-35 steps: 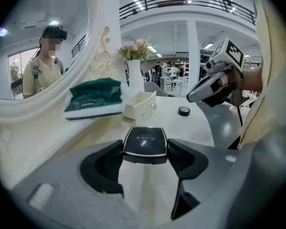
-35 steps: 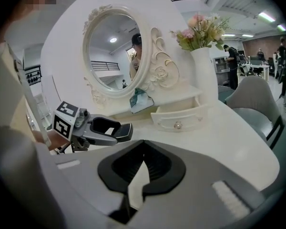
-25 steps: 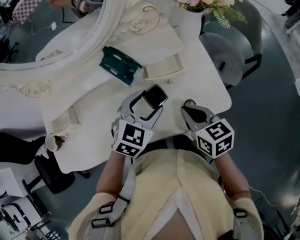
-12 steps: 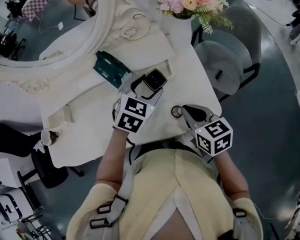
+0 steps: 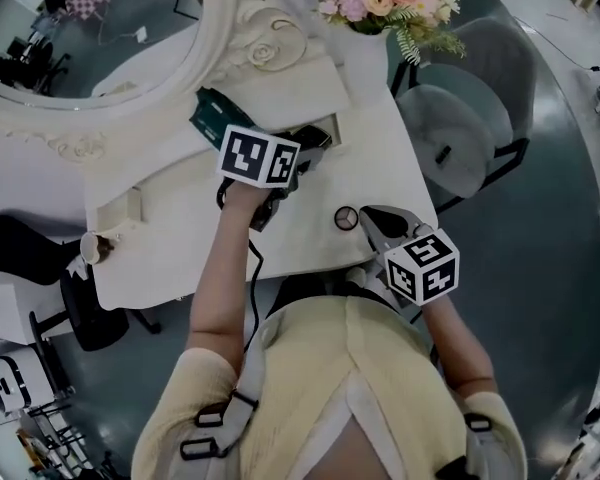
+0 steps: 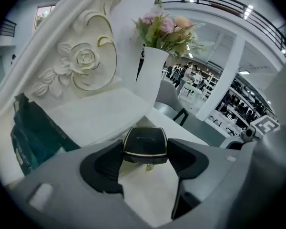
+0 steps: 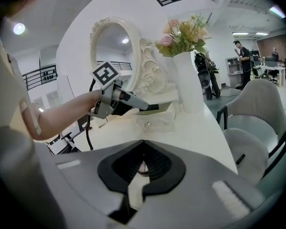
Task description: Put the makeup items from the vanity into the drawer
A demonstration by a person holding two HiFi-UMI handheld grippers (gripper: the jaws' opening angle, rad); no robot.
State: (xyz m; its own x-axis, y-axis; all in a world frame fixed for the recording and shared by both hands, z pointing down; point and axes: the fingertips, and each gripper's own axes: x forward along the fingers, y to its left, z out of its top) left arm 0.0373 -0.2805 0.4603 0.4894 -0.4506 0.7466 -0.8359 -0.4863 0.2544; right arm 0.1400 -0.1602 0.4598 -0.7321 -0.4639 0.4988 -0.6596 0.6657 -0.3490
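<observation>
My left gripper (image 6: 145, 159) is shut on a black square compact (image 6: 145, 144) with a gold rim, its pads pressing the two sides. In the head view the left gripper (image 5: 302, 148) reaches over the small open white drawer (image 5: 332, 133) at the mirror's base. From the right gripper view, the compact (image 7: 153, 108) hangs just above the drawer (image 7: 157, 119). My right gripper (image 5: 367, 214) rests shut near the vanity's front edge, beside a small round item (image 5: 347, 218) on the tabletop. That item shows faintly through the right gripper's (image 7: 142, 168) jaws.
A teal box (image 5: 210, 118) leans at the mirror's foot, left of the drawer. A white vase (image 6: 150, 75) of flowers stands at the far right corner. The carved mirror frame (image 6: 86, 61) rises behind. A grey chair (image 5: 460, 138) stands to the right of the vanity (image 5: 170, 228).
My left gripper has carried the compact away from me, from the middle of the tabletop to over the open drawer. The right gripper has stayed near the front edge.
</observation>
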